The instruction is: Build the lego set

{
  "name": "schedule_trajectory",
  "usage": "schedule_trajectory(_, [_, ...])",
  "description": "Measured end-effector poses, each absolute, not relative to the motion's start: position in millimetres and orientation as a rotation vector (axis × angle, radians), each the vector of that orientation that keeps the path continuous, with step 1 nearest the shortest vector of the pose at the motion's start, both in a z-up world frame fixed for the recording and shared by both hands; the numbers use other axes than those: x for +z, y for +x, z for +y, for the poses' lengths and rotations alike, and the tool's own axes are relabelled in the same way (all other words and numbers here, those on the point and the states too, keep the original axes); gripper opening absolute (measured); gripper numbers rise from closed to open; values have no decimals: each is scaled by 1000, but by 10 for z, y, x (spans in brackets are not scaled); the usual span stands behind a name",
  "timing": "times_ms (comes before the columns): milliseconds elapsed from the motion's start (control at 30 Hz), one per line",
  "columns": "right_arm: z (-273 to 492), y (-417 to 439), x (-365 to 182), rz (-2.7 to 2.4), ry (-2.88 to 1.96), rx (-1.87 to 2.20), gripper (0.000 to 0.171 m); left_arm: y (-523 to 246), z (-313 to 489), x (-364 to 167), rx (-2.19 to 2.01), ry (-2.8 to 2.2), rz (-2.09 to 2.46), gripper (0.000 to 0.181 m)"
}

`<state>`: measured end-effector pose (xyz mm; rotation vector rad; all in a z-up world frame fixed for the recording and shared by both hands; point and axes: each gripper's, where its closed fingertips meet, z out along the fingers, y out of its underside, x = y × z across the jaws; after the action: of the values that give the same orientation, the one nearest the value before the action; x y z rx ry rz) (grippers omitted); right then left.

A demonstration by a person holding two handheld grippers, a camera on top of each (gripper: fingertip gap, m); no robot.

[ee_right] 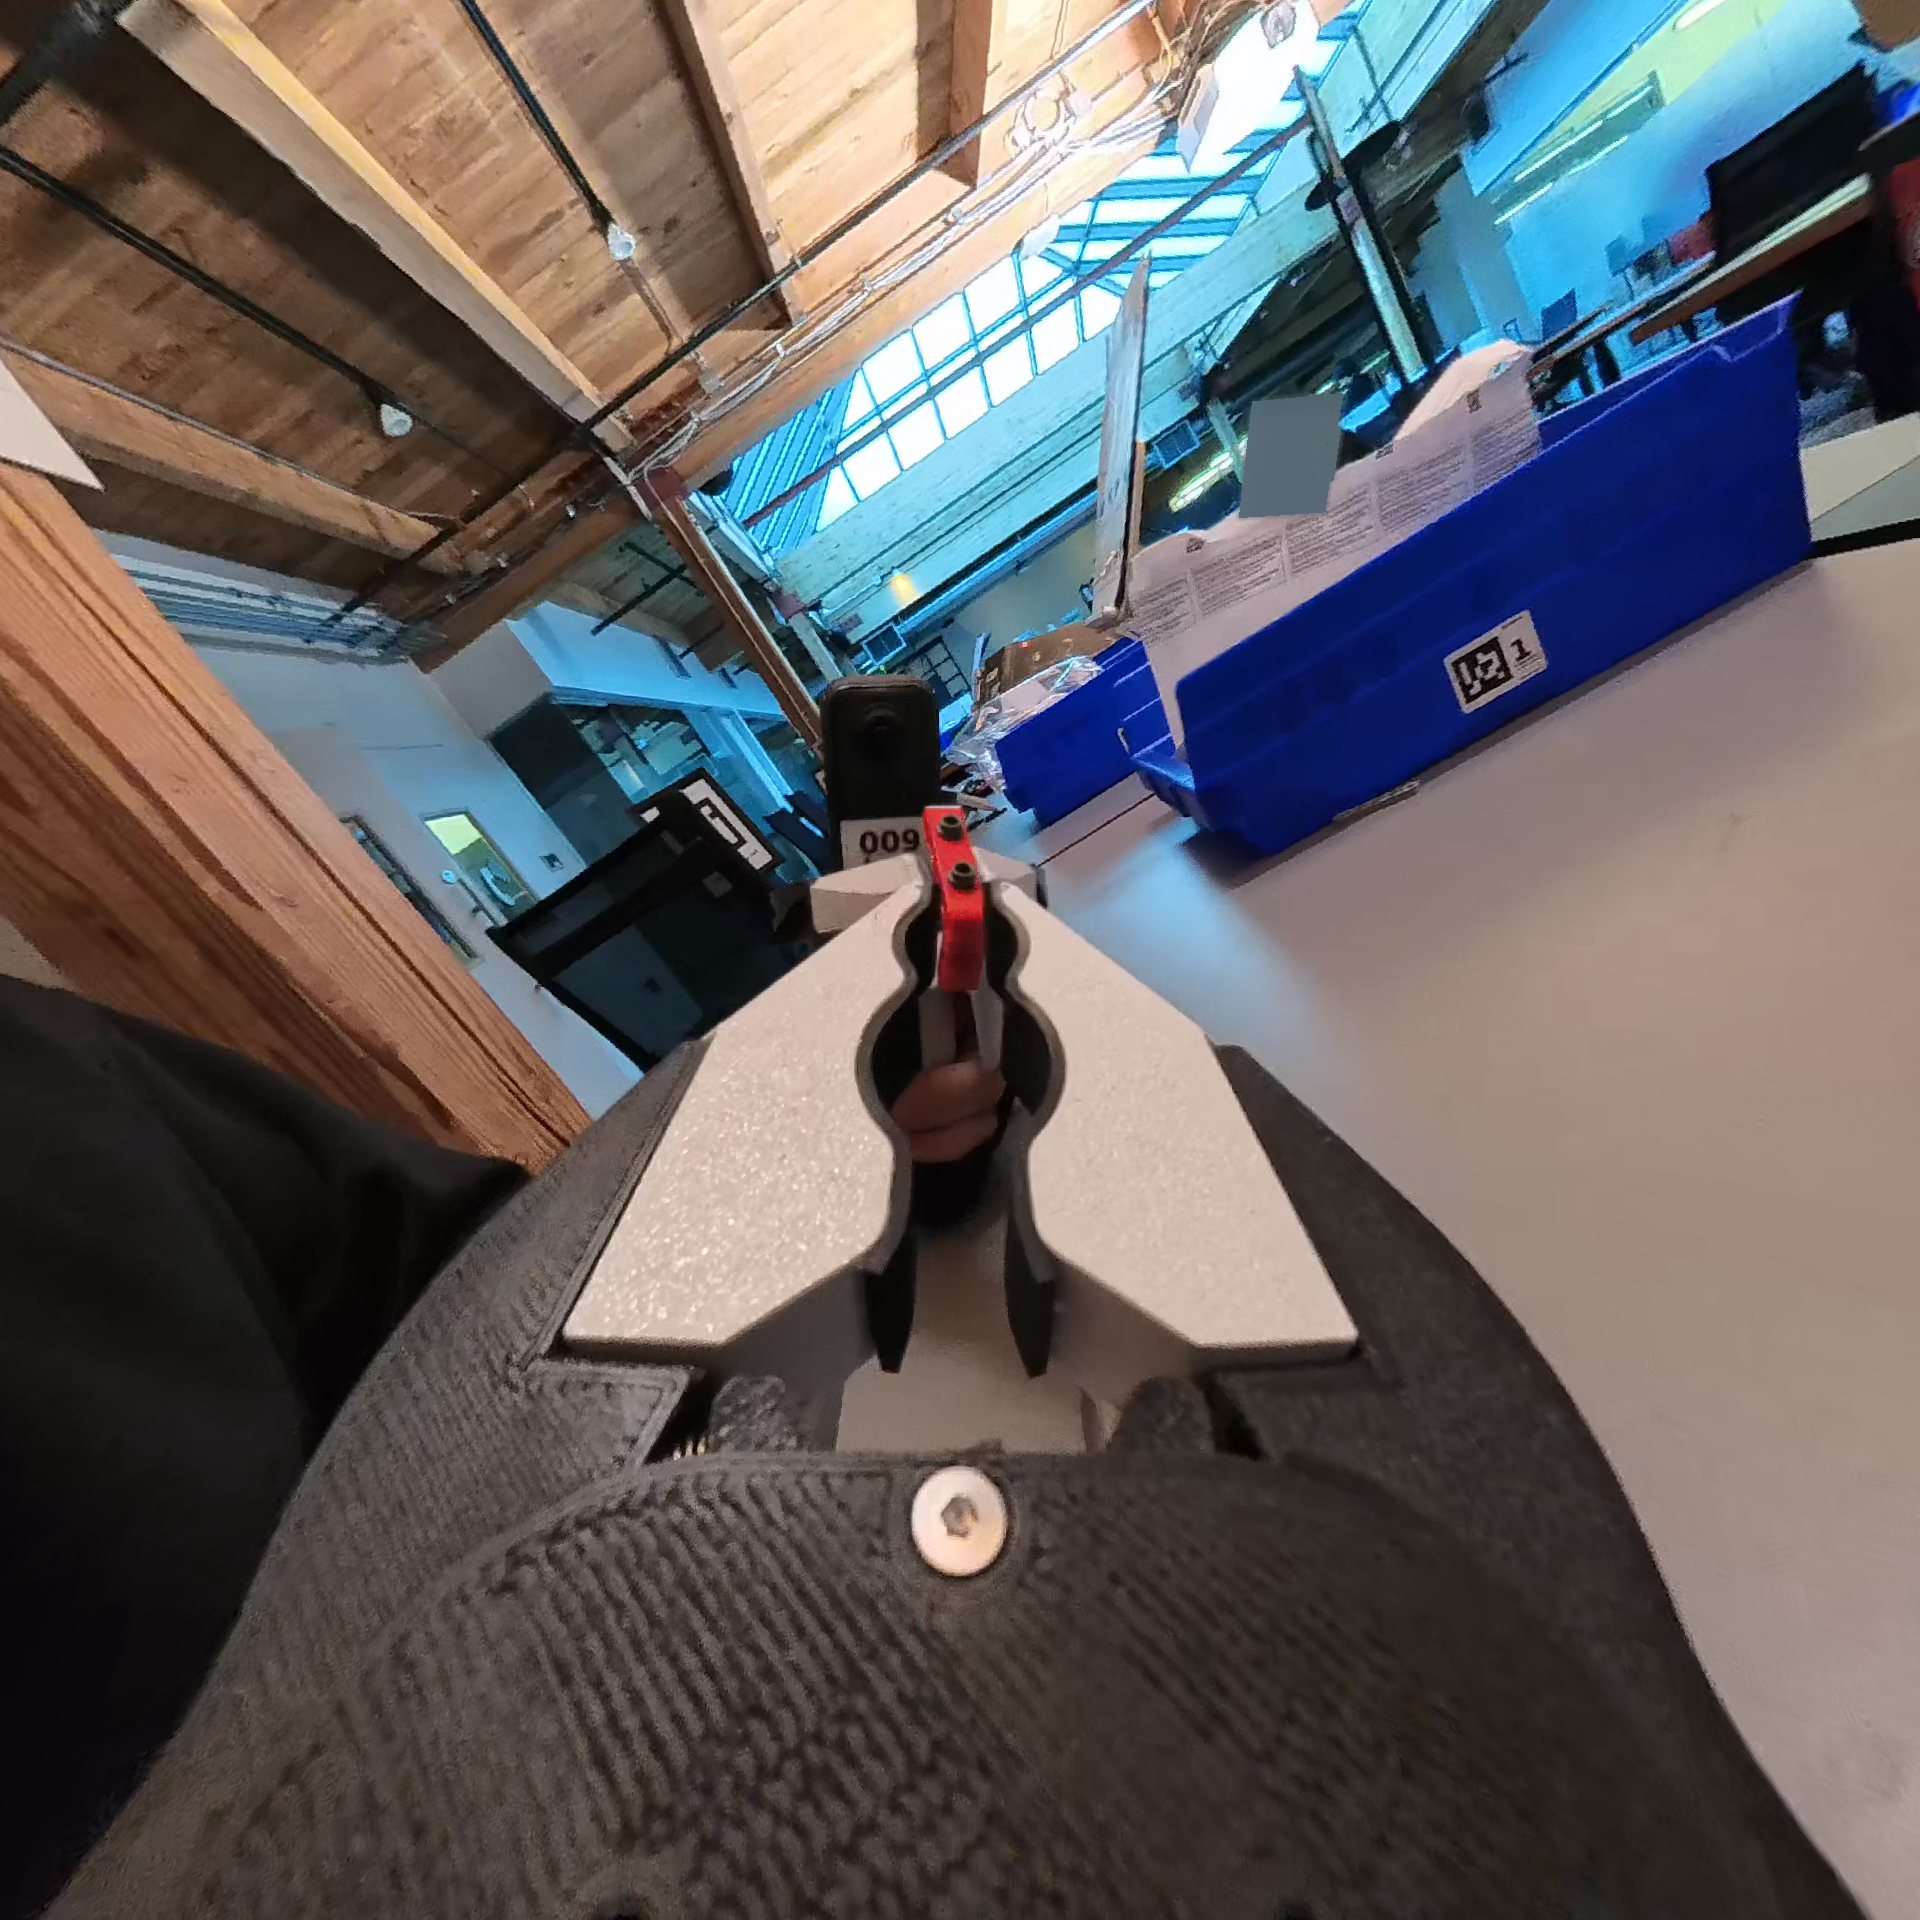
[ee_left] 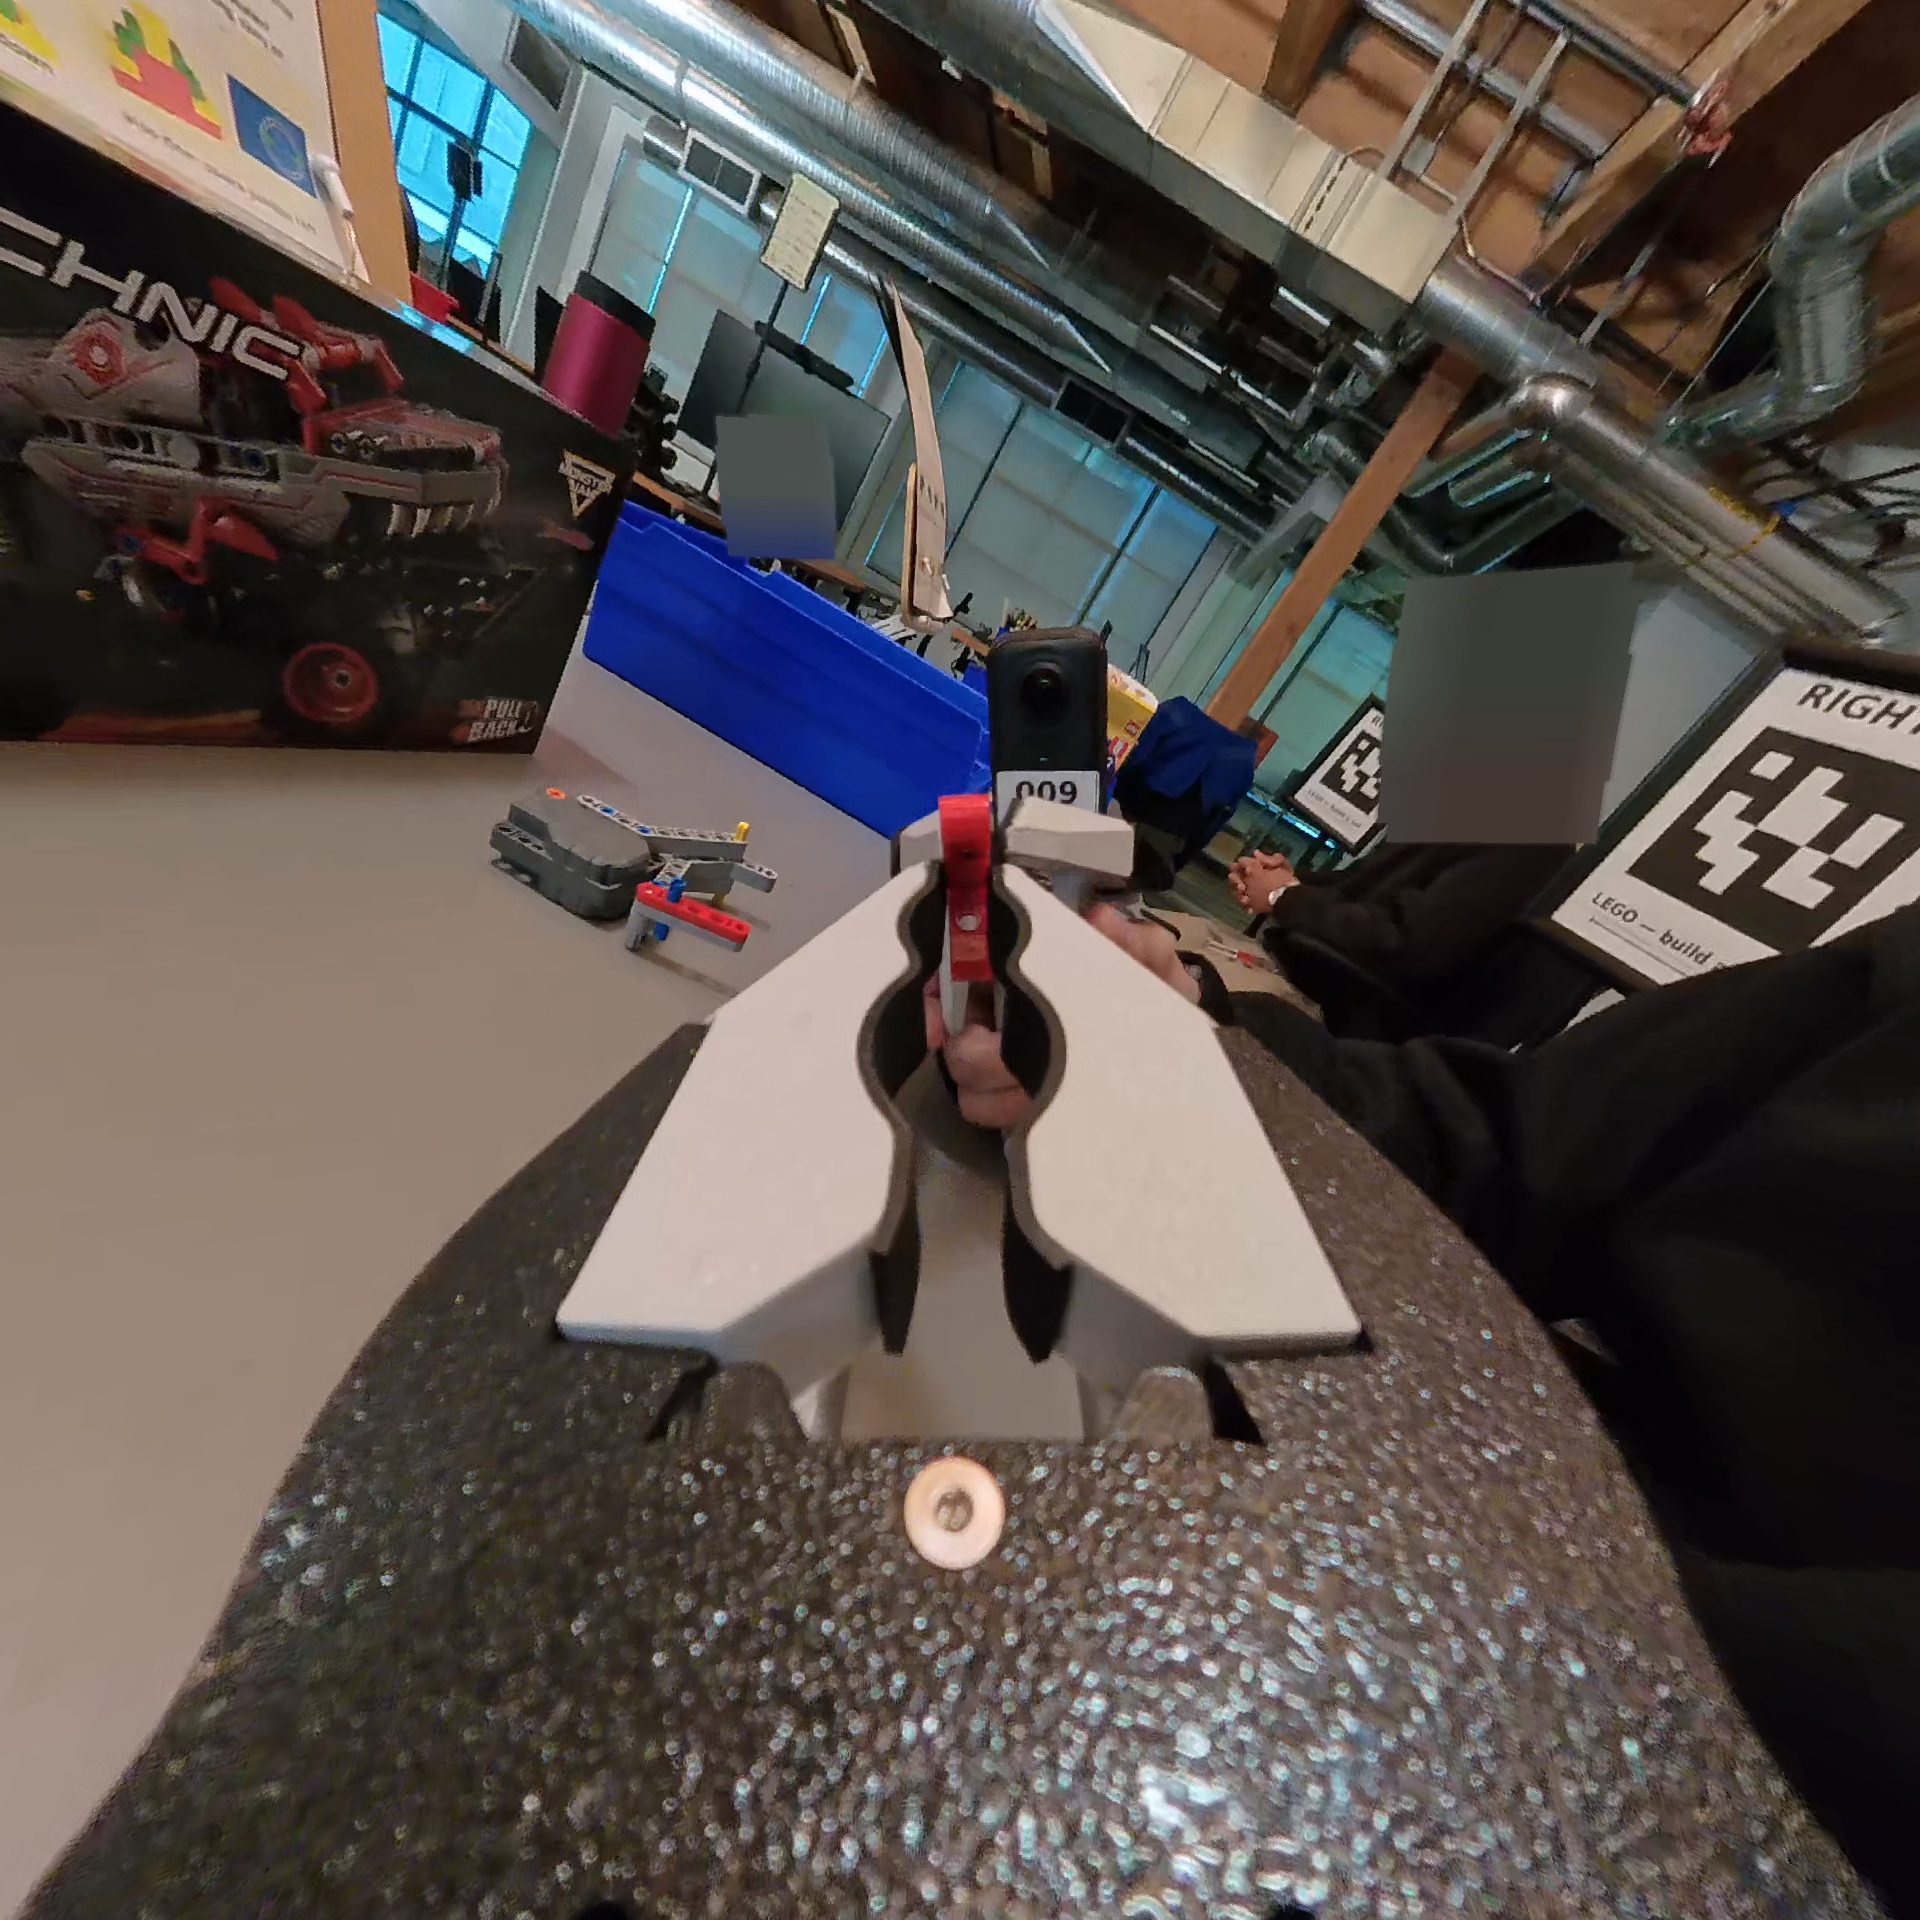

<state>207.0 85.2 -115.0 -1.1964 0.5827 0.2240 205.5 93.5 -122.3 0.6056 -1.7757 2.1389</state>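
Observation:
My left gripper [ee_left: 961, 868] is shut on a red Lego beam [ee_left: 968, 940] with a grey piece below it, held above the grey table [ee_left: 260, 1091]. My right gripper [ee_right: 956, 899] faces it from the other side, shut on the same red beam [ee_right: 961, 945], which has two black pins [ee_right: 952, 829] at its top end. Each view shows the other gripper's grey fingertips [ee_left: 1070, 842] and black camera [ee_right: 878, 748] just behind the beam. A partly built grey and red Lego assembly [ee_left: 634, 862] lies on the table to the left.
The Lego set box [ee_left: 270, 499] stands at the back left. Blue bins [ee_left: 790, 665] sit behind the assembly, and also show in the right wrist view [ee_right: 1455, 665] with paper bags inside. A person's clasped hands [ee_left: 1262, 878] rest across the table, beside a marker board [ee_left: 1787, 831]. Both grippers' tips are close together, under 4 cm apart.

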Motion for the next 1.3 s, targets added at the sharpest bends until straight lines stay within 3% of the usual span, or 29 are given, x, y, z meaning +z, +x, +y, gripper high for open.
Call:
schedule_trajectory(200, [898, 2021, -1144, 551, -1216, 232, 13, 1995, 934, -1229, 2102, 554, -1785, 5])
schedule_trajectory(667, [913, 1996, -1140, 542, -1209, 264, 4, 1951, 888, -1232, 2101, 515, -1814, 5])
schedule_trajectory(1300, [907, 1983, -1111, 513, -1217, 211, 4, 1943, 870, -1197, 2144, 493, -1868, 5])
